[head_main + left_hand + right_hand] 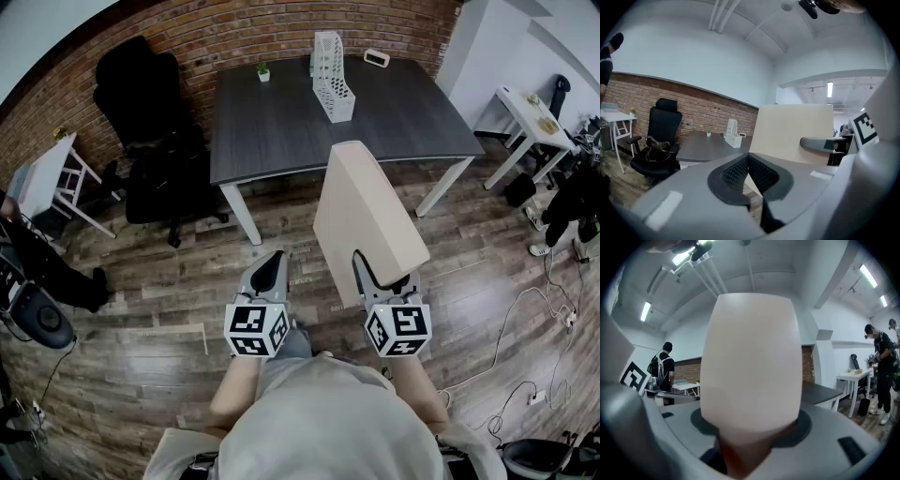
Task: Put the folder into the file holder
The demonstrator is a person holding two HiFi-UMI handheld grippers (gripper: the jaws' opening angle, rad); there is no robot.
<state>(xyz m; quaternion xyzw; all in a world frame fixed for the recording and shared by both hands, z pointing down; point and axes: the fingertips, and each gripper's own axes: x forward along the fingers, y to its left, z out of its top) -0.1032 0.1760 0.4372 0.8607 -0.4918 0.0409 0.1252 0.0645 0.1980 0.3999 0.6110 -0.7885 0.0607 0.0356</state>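
The carrying step was judged in hand: the folder (361, 211) was held upright, well short of the file holder (333, 75), clamped by the right gripper (378, 274) (left gripper (271, 270): 2 jaws pressed together, empty), so approach and slotting-in were still called for.

My folder (752, 362) fills the right gripper view, its lower end a blur between the jaws. Beyond the folder, a white thing (377, 57) on the table (281, 122) is too small to identify.
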